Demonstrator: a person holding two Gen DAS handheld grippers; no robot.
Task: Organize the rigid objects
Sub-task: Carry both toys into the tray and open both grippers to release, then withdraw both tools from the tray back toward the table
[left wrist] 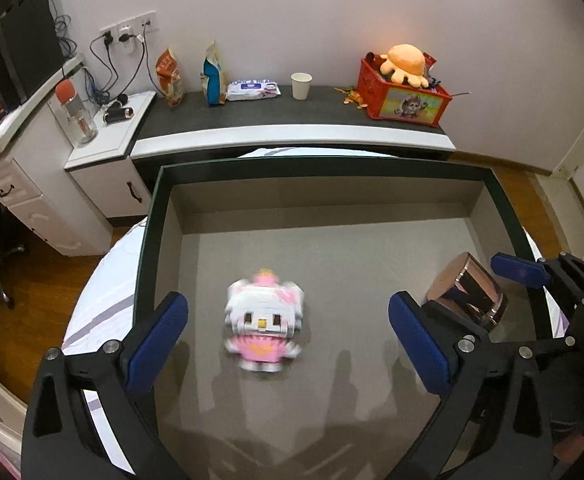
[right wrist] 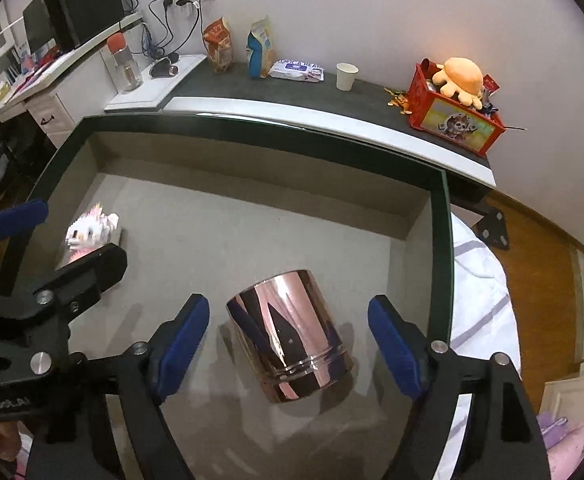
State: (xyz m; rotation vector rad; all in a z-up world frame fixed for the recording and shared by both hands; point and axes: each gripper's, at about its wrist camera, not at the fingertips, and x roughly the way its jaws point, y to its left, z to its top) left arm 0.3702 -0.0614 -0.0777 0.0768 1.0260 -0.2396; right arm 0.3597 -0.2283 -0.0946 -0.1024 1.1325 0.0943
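Observation:
A pink and white block-built cat figure (left wrist: pixel 265 326) lies on the grey floor of a large dark-rimmed box (left wrist: pixel 324 170). My left gripper (left wrist: pixel 287 344) is open, its blue pads on either side of the figure and apart from it. A shiny rose-gold metal can (right wrist: pixel 289 334) rests tilted on the box floor at the right. My right gripper (right wrist: pixel 287 348) is open, with its pads on either side of the can, not touching it. The can also shows in the left wrist view (left wrist: pixel 468 292), and the figure in the right wrist view (right wrist: pixel 89 230).
The box (right wrist: pixel 440 216) sits on a white striped bed cover (right wrist: pixel 480 280). Behind it runs a dark shelf (left wrist: pixel 251 116) with snack bags, a wipes pack, a paper cup (left wrist: pixel 301 86) and a red toy crate (left wrist: pixel 404 96). A white desk stands at the left.

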